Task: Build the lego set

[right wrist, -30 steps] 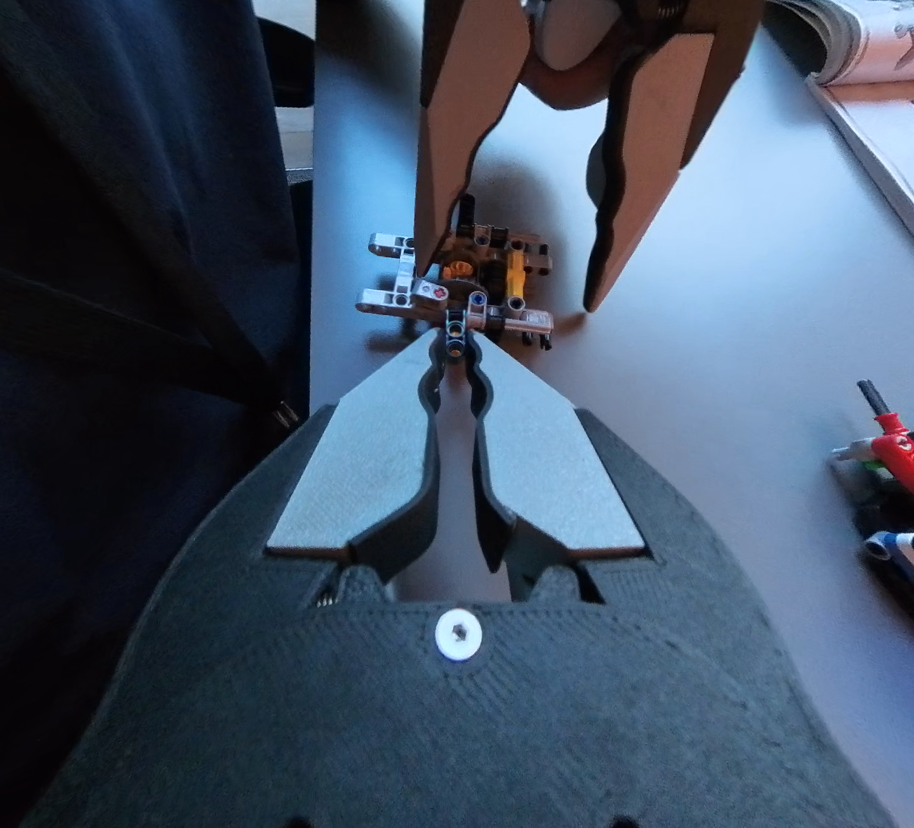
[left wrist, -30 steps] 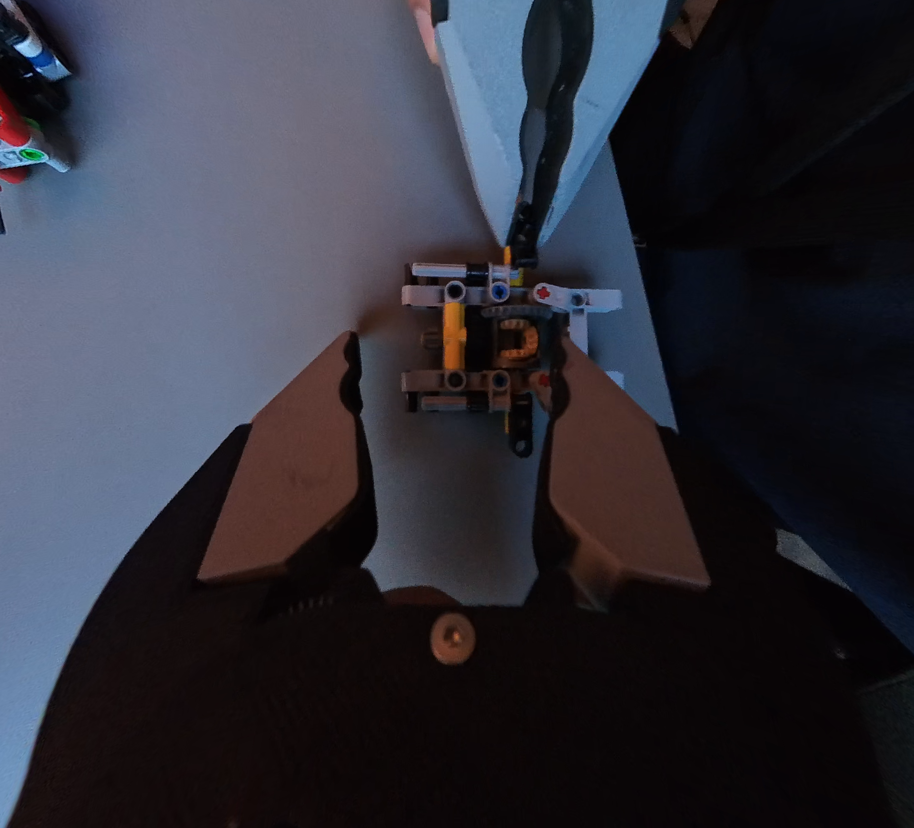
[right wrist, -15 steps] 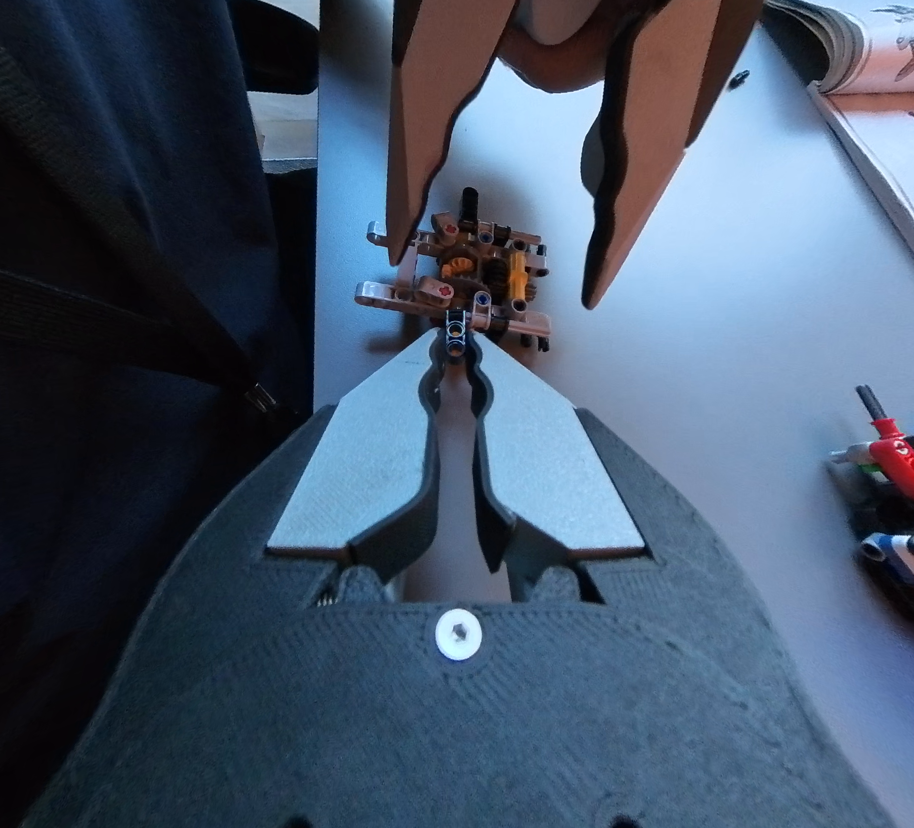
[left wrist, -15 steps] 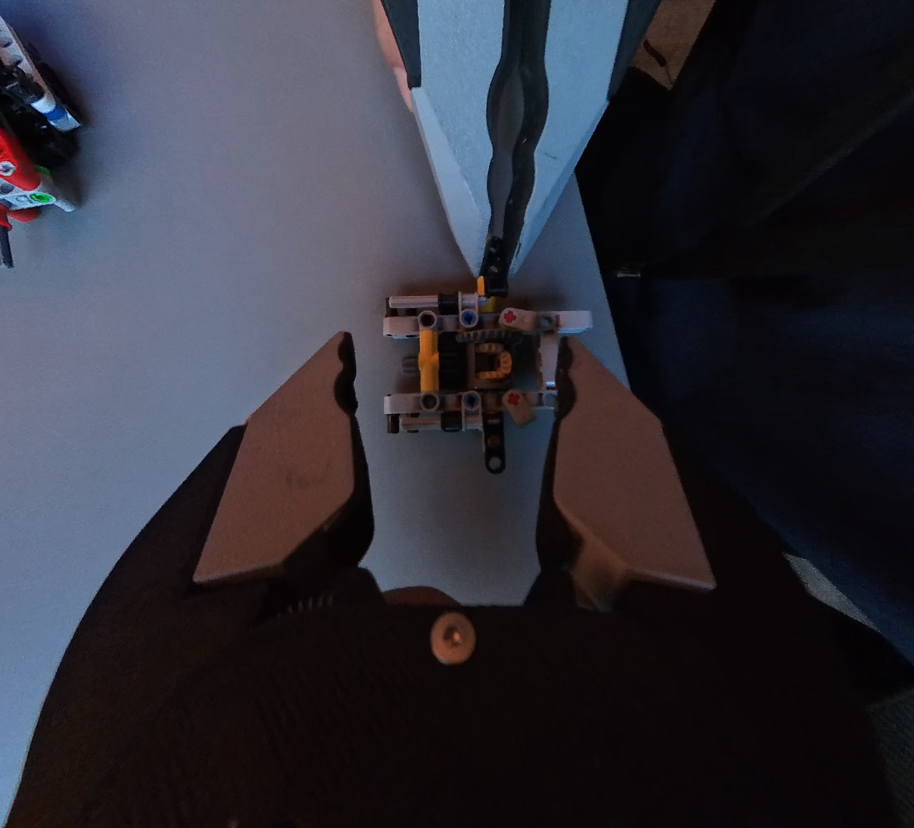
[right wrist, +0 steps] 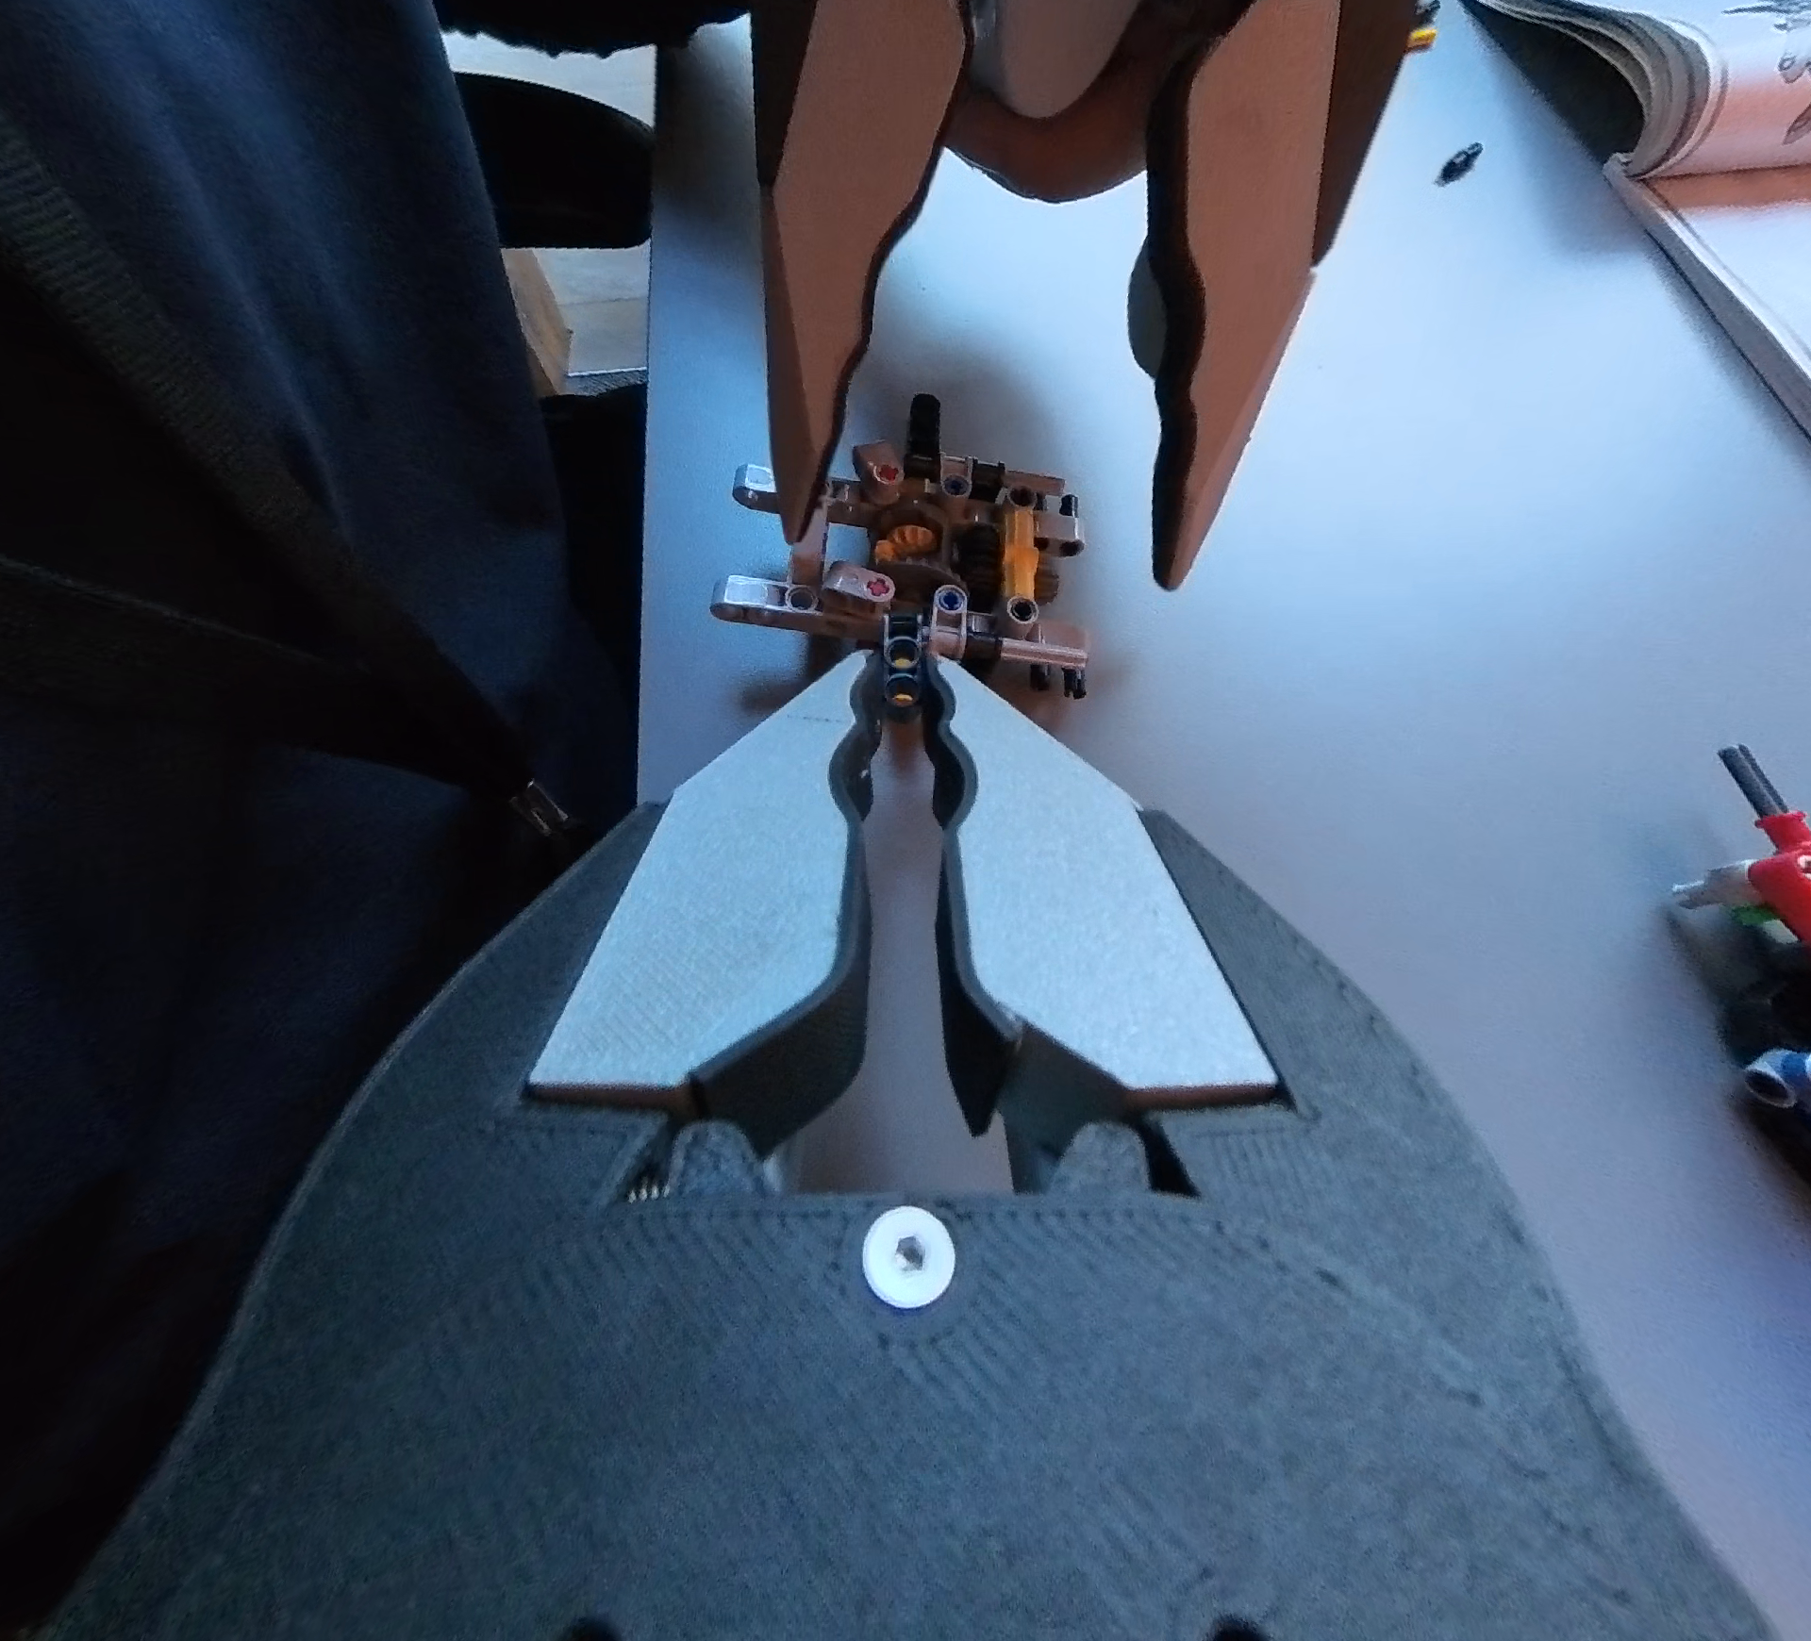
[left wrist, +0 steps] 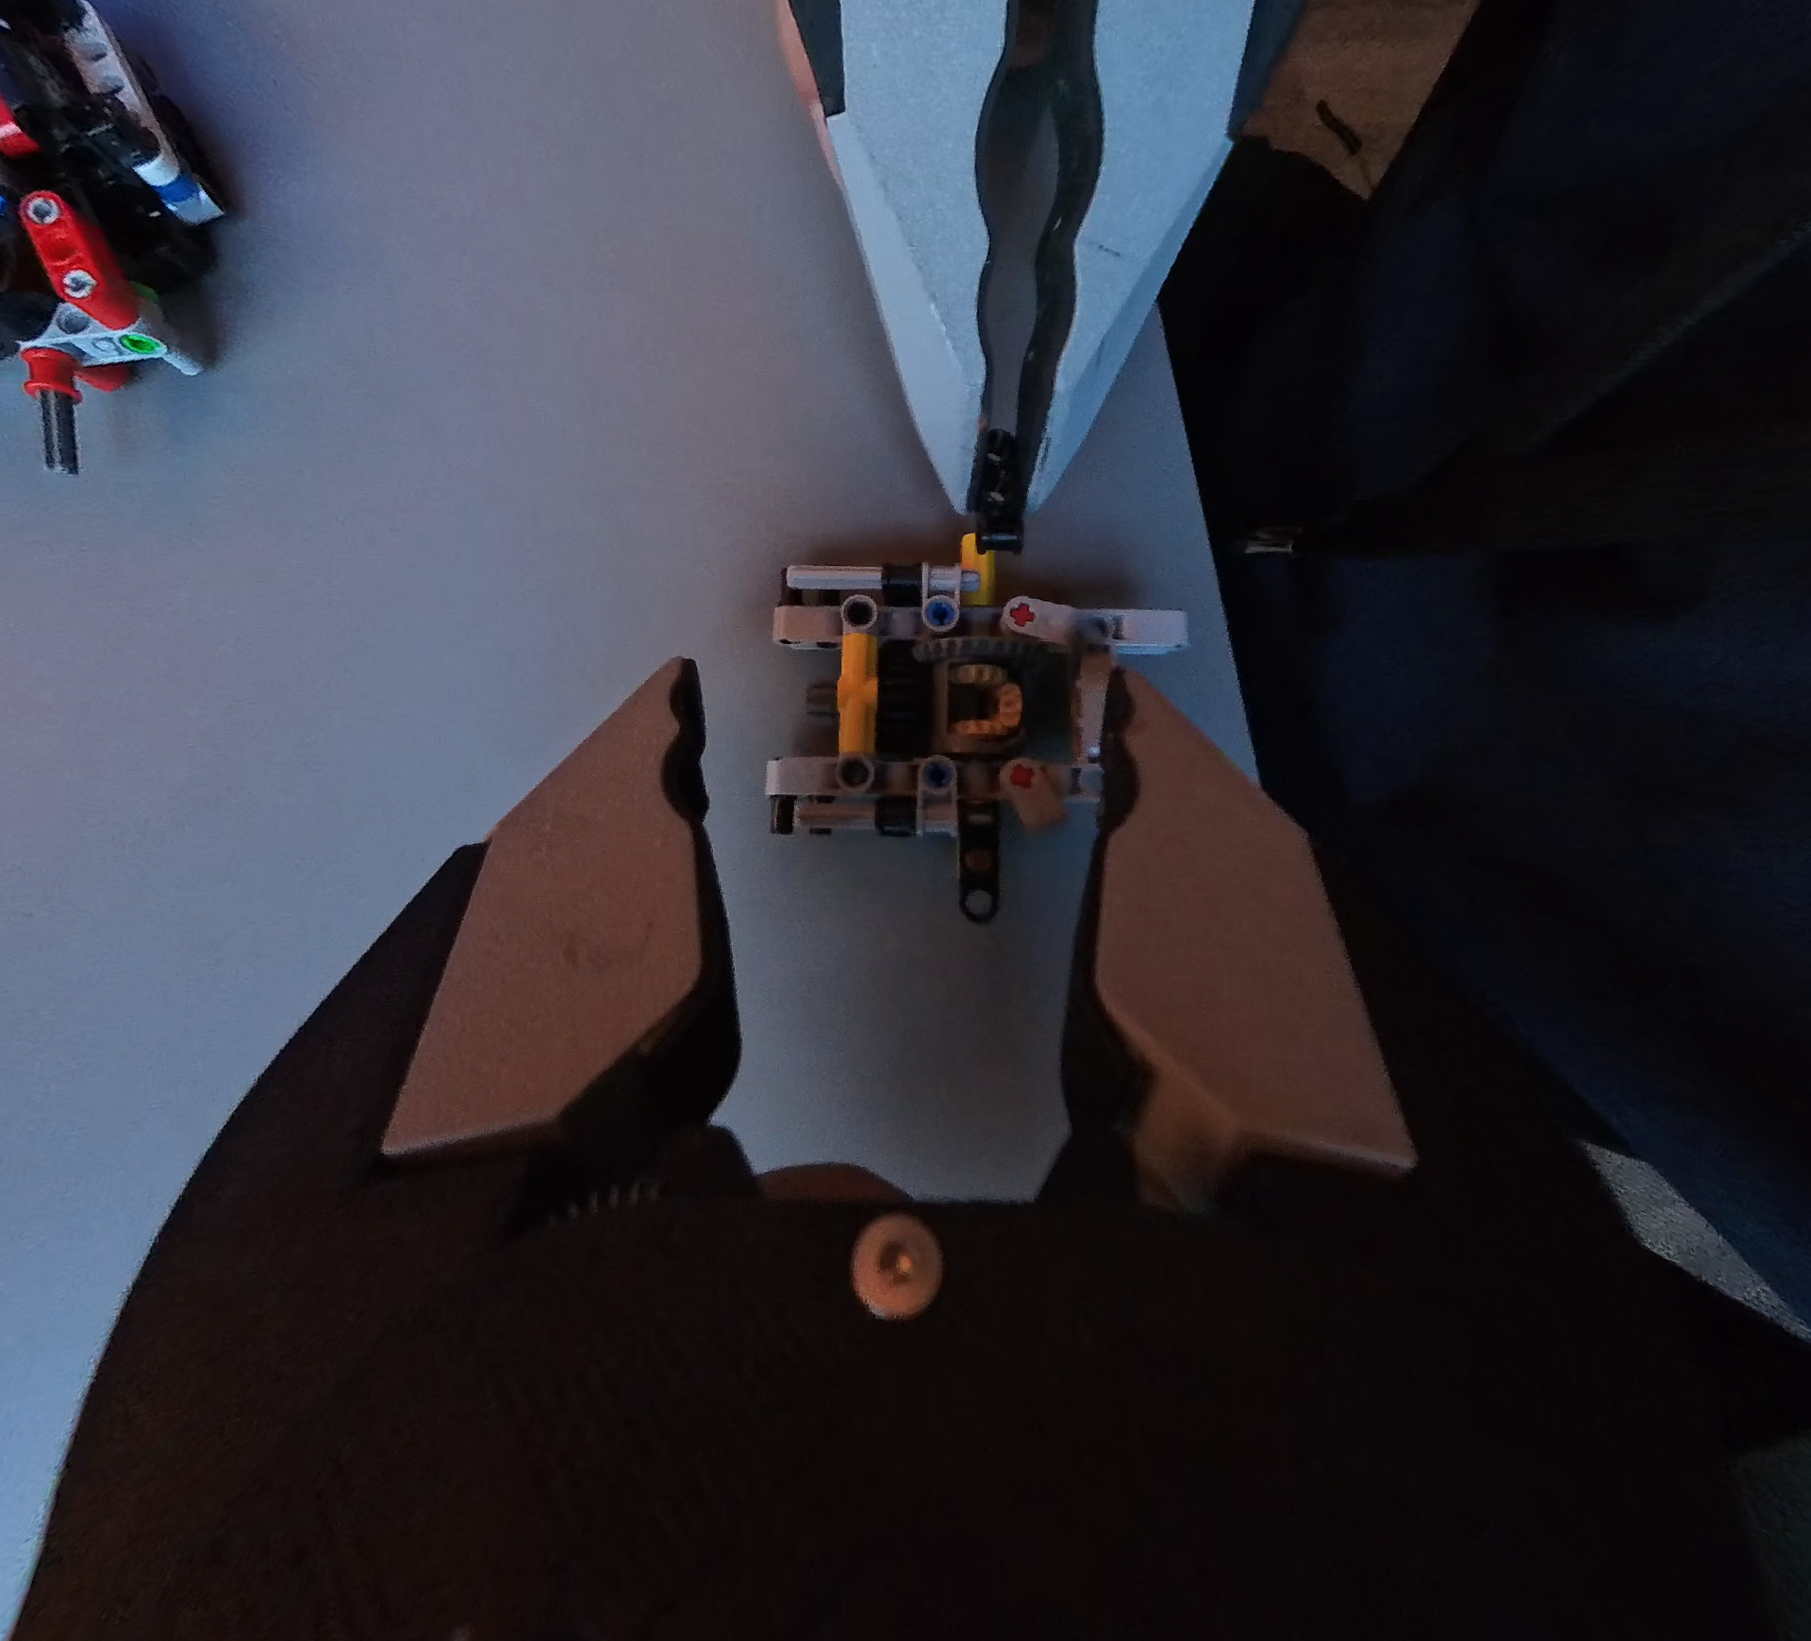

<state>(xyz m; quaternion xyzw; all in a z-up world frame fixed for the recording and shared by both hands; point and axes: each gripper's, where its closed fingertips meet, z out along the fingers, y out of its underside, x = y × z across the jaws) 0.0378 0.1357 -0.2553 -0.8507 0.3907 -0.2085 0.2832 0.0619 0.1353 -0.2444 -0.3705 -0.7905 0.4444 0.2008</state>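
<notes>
Grey-beamed toy-brick gear assembly (left wrist: pixel 965 702) is seen on the pale grey table (left wrist: pixel 441 516), close to its edge, between two grippers.

Right gripper (right wrist: pixel 902 678) is closed on a short black holed beam (right wrist: pixel 903 663) at the assembly's near side; both pads are pressed against it. Left gripper (left wrist: pixel 906 712) is held wide open straddling the assembly: one fingertip (left wrist: pixel 1117 712) lies at the assembly's side frame, contact uncertain; the other (left wrist: pixel 686 712) stands clear of it. A cluster of red, black and white parts (left wrist: pixel 88 261) lies well apart. An open booklet (right wrist: pixel 1666 26) is noted at the far edge. Dark blue clothing (right wrist: pixel 245 320) borders the table.
</notes>
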